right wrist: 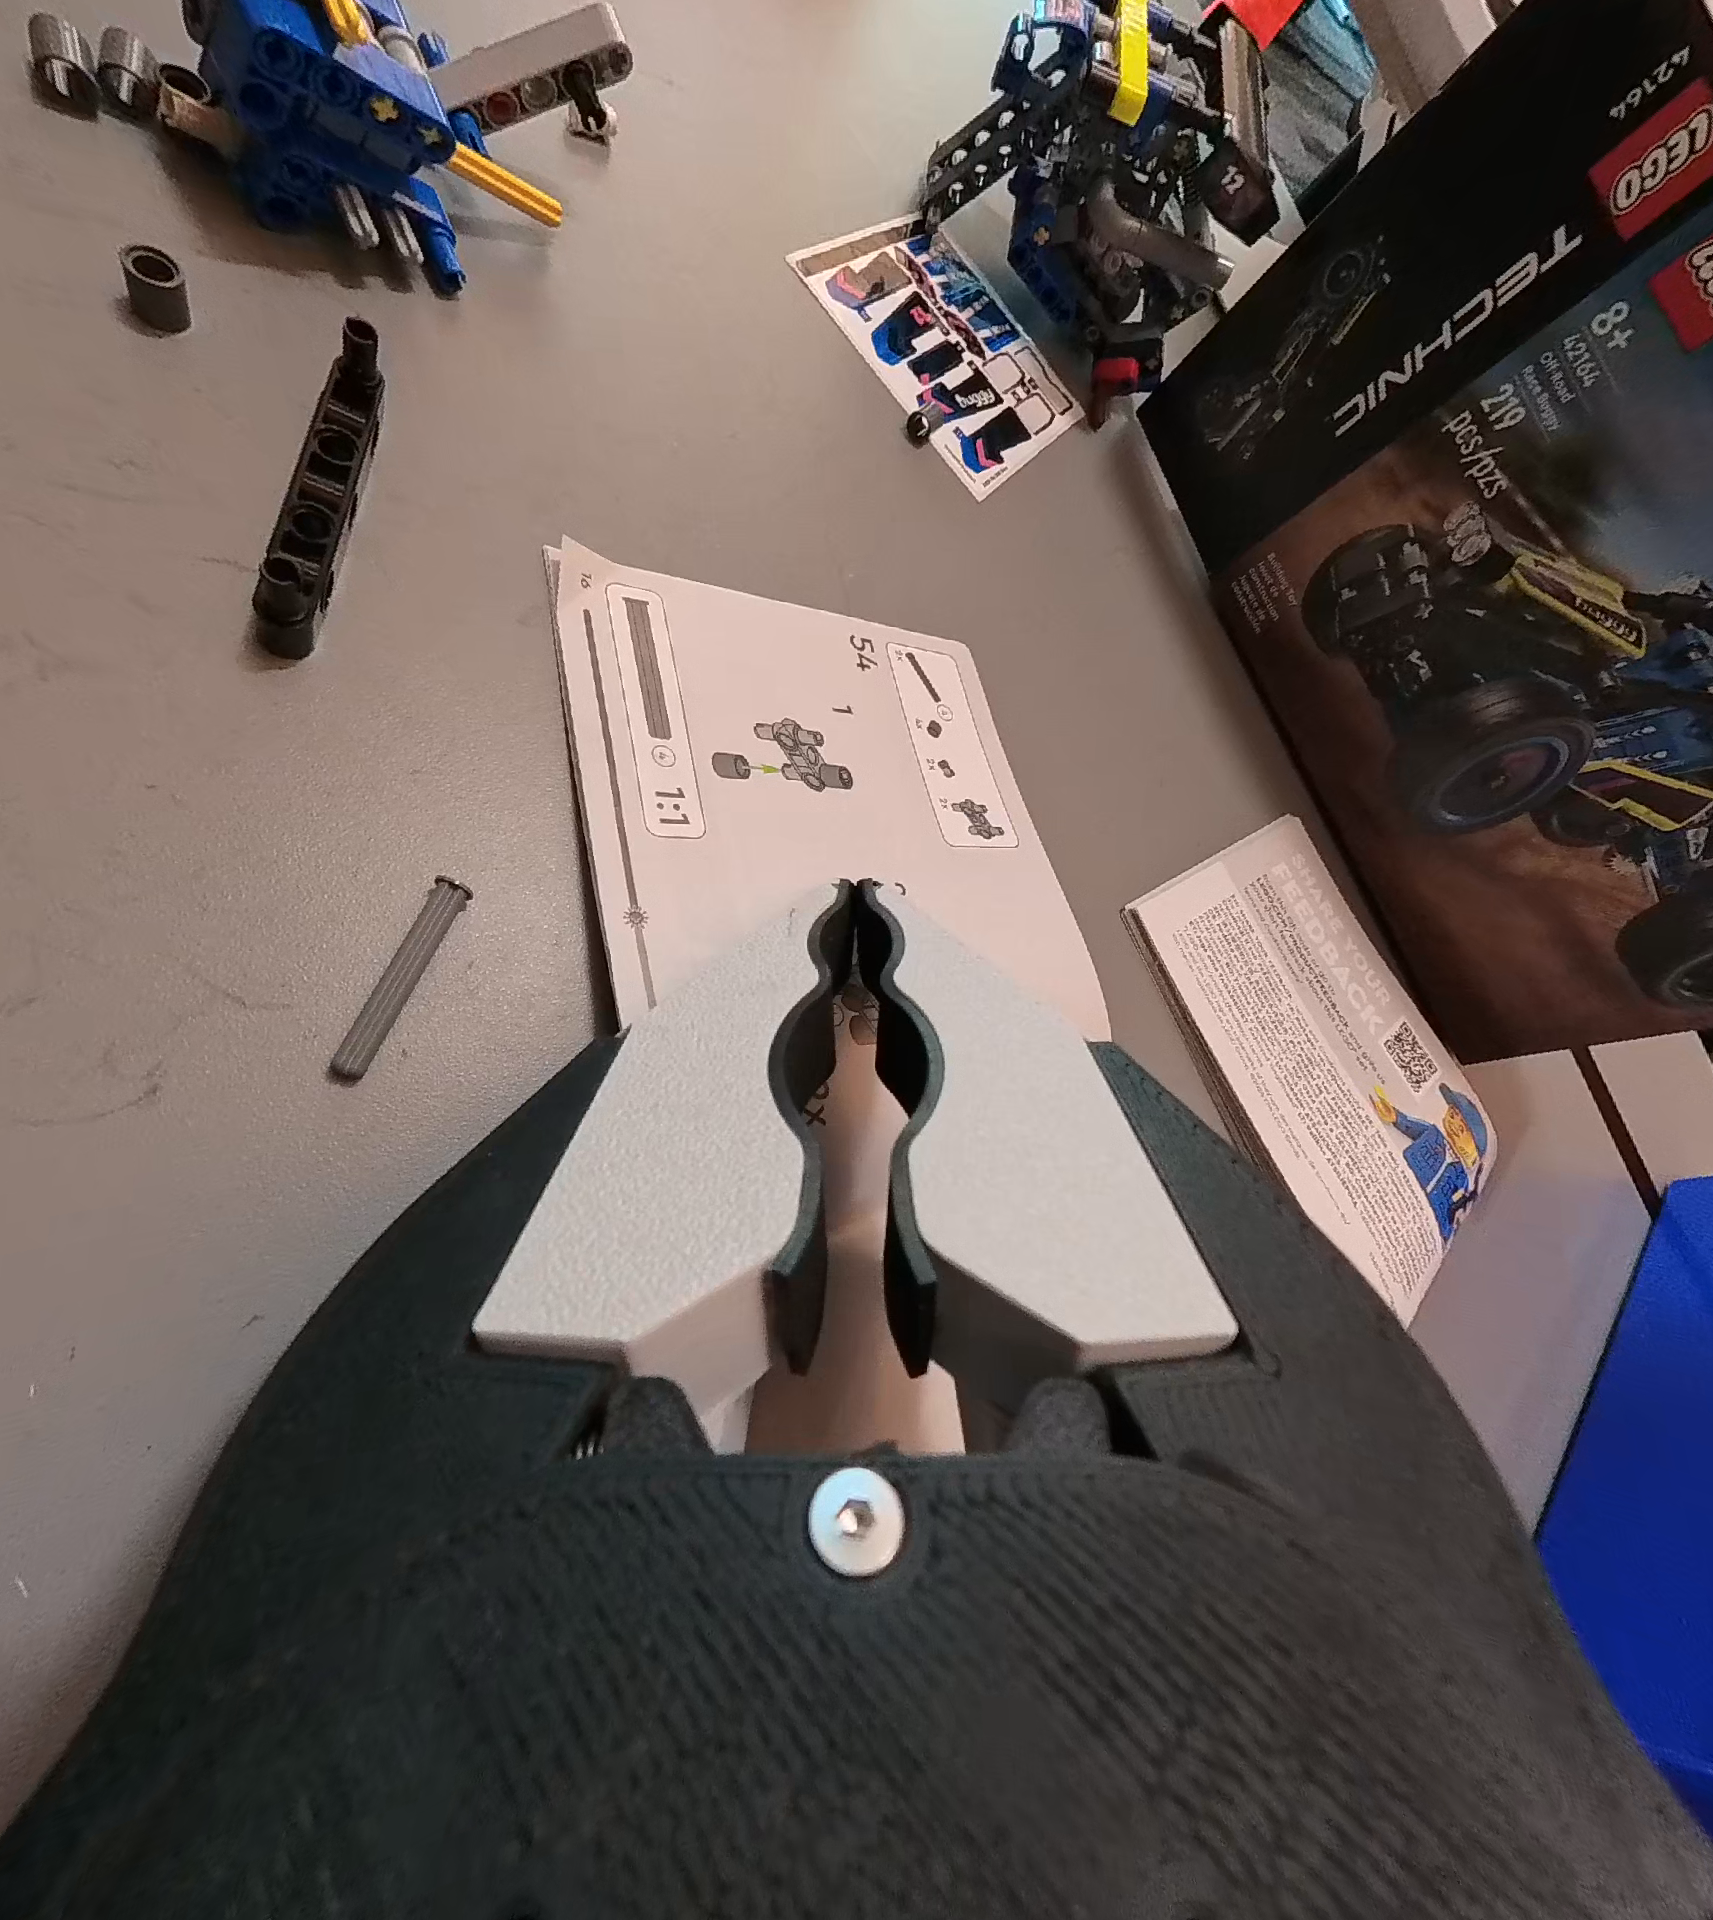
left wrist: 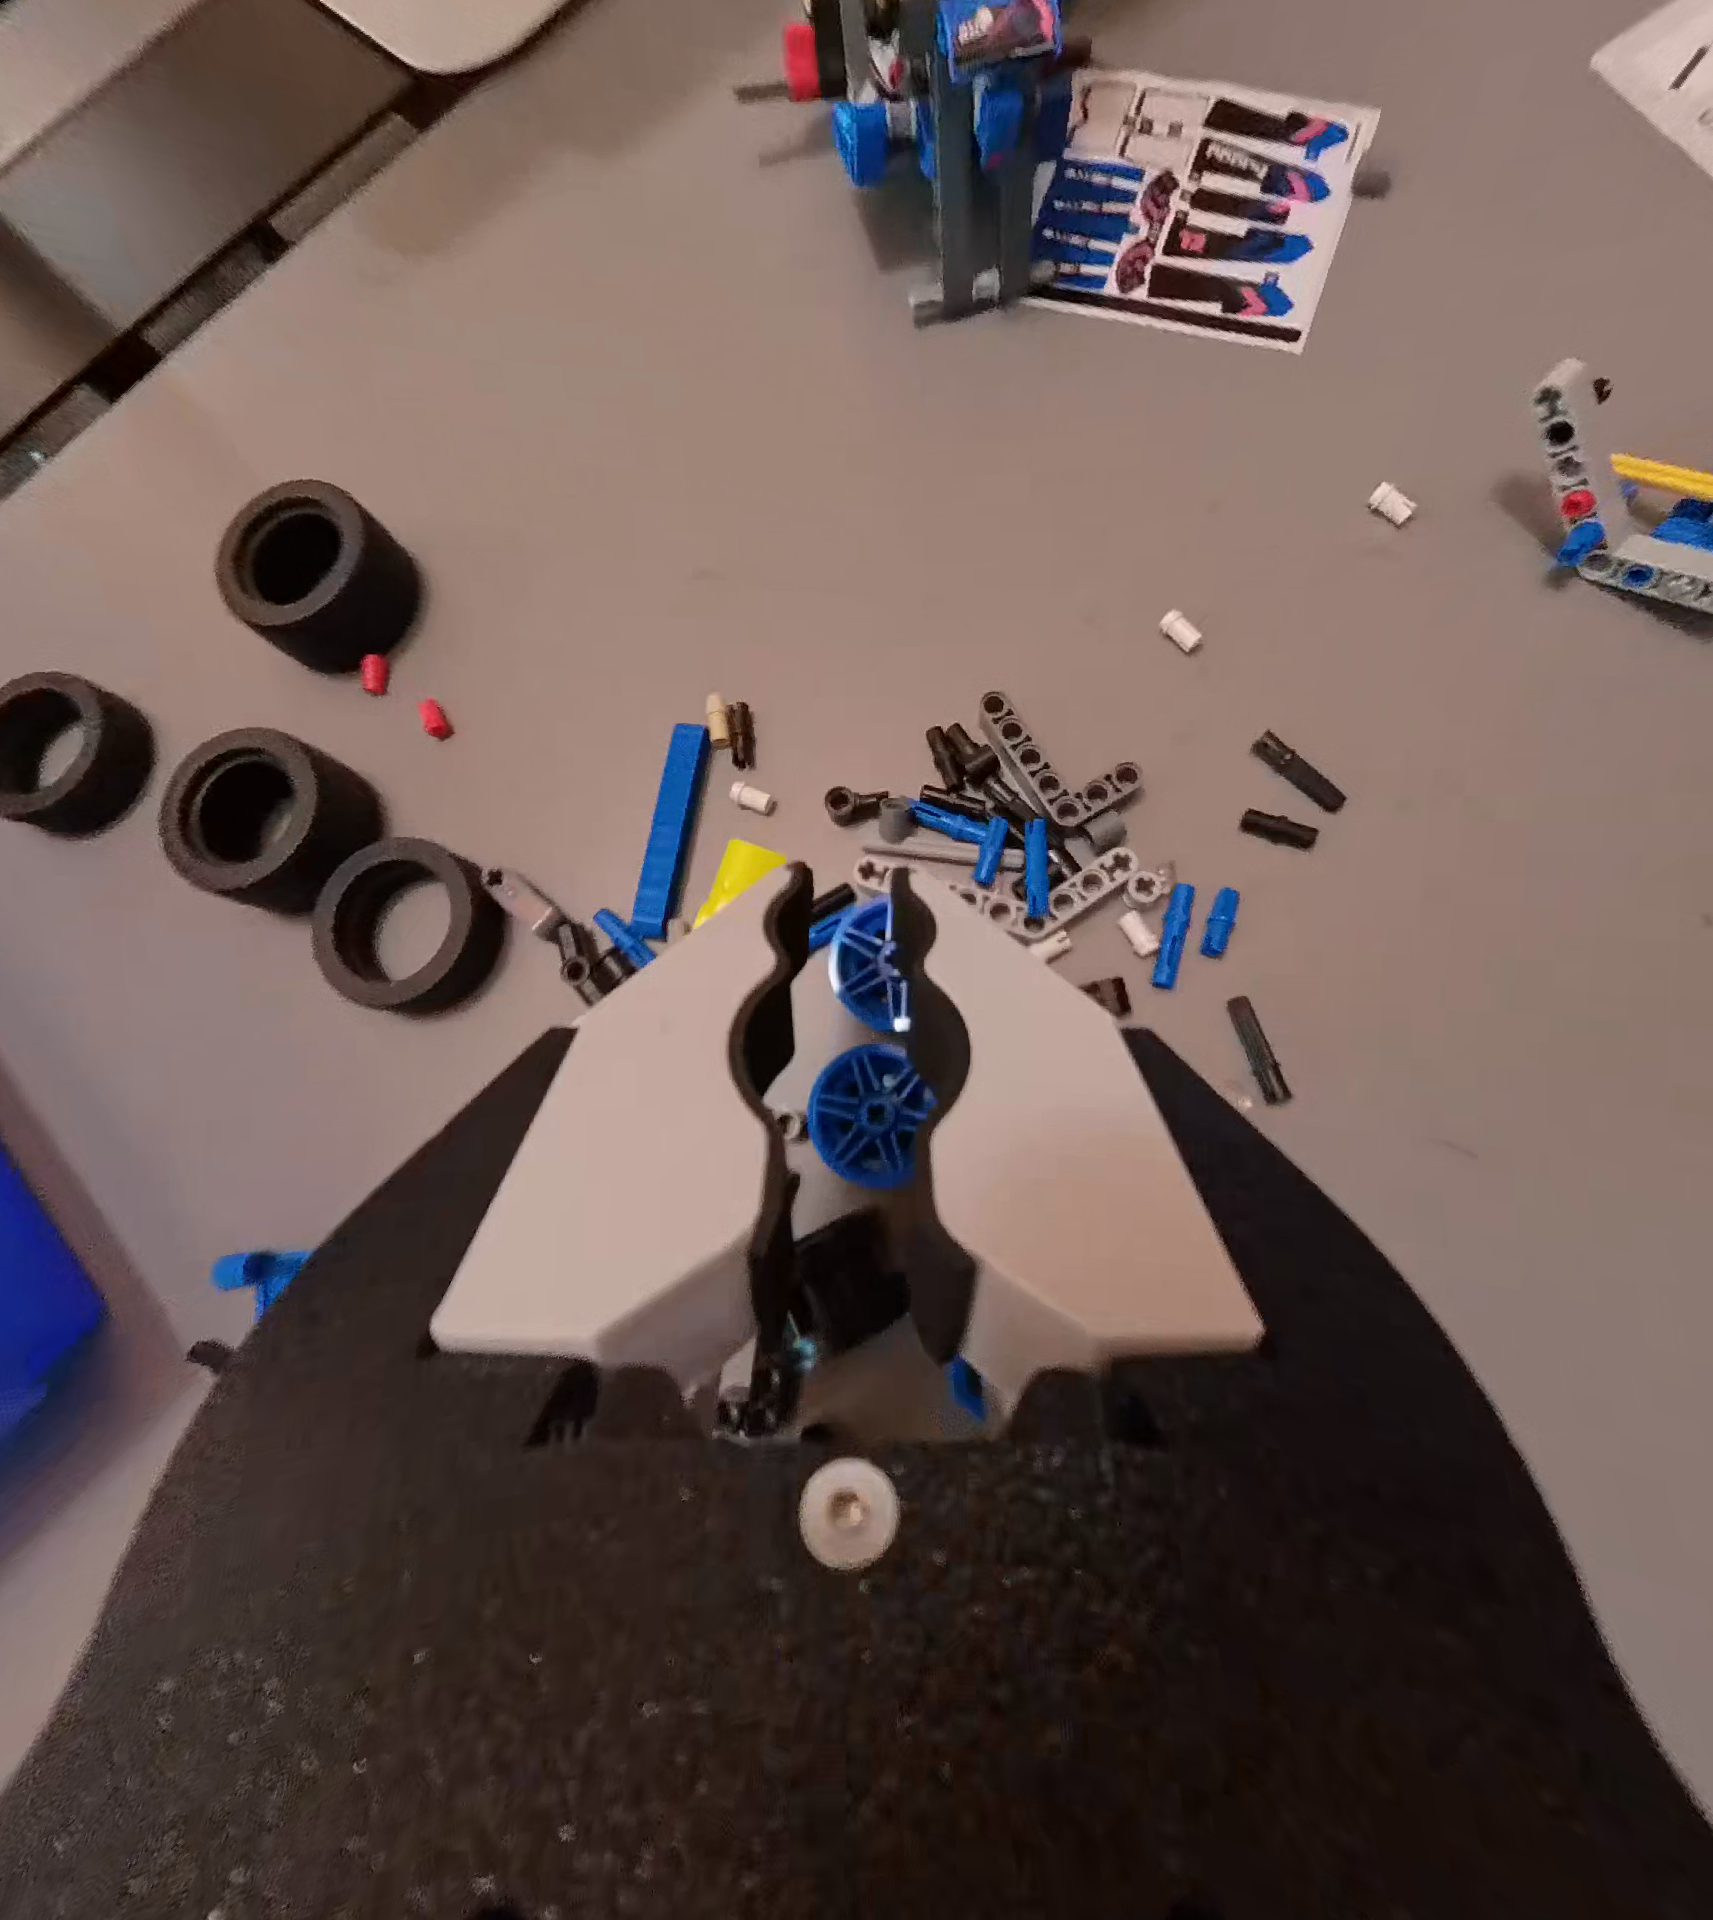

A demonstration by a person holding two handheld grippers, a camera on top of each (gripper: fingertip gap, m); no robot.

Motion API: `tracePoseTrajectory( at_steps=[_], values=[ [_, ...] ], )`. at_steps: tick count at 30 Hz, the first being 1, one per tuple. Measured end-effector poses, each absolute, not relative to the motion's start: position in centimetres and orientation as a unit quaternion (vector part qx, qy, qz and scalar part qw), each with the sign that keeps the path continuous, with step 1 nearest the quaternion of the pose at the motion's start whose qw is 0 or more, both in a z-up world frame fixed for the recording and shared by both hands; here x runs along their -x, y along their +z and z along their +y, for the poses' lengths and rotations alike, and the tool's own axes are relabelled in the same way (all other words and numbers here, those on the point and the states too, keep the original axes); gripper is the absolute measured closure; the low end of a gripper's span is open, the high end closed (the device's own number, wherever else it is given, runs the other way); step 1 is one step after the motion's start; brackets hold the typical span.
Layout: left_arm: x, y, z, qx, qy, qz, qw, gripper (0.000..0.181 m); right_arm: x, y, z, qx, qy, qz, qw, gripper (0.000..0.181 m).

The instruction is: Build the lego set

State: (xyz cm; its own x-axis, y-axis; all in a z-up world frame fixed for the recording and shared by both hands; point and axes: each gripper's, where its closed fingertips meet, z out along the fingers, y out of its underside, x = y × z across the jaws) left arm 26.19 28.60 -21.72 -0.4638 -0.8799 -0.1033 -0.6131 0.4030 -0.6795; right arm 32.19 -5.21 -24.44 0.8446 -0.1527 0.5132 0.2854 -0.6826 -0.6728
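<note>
Two claws over the bench, loose bricks and booklet below.

Left wrist view: the left claw (left wrist: 850,896) hangs slightly parted over the parts pile (left wrist: 1018,842), gripping nothing; two blue rims (left wrist: 873,1114) show through its gap, partly hidden. Four tyres (left wrist: 312,571) sit left, a sticker sheet (left wrist: 1195,208) far off beside a blurred, cut-off chassis (left wrist: 945,135). Right wrist view: the right claw (right wrist: 854,888) has its tips pressed together, empty, above the open booklet (right wrist: 779,727). A grey axle (right wrist: 400,977) and black beam (right wrist: 317,499) lie left; the box (right wrist: 1517,499) runs off frame right.
</note>
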Motion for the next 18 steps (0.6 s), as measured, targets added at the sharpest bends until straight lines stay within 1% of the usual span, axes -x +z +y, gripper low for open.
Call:
tracePoseTrajectory(
  at_steps=[3, 8, 13, 15, 18],
  values=[
    [-26.1, -22.0, 27.7, 0.449, -0.284, 0.819, 0.217, 0.169, -32.2, -24.4, -5.2, 0.874, -0.278, -0.039, 0.396, 0.181],
    [-24.5, -21.9, 29.3, 0.466, -0.260, 0.811, 0.241, 0.170, -32.2, -24.4, -5.2, 0.874, -0.280, -0.040, 0.396, 0.181],
    [-21.8, -21.0, 33.2, 0.521, -0.242, 0.763, 0.297, 0.171, -32.2, -24.4, -5.2, 0.874, -0.280, -0.040, 0.396, 0.181],
    [-20.8, -20.5, 34.9, 0.552, -0.256, 0.729, 0.313, 0.173, -32.2, -24.4, -5.2, 0.874, -0.279, -0.039, 0.396, 0.181],
    [-19.4, -20.1, 35.9, 0.574, -0.295, 0.698, 0.309, 0.173, -32.2, -24.5, -5.2, 0.874, -0.277, -0.038, 0.396, 0.181]
  ],
)
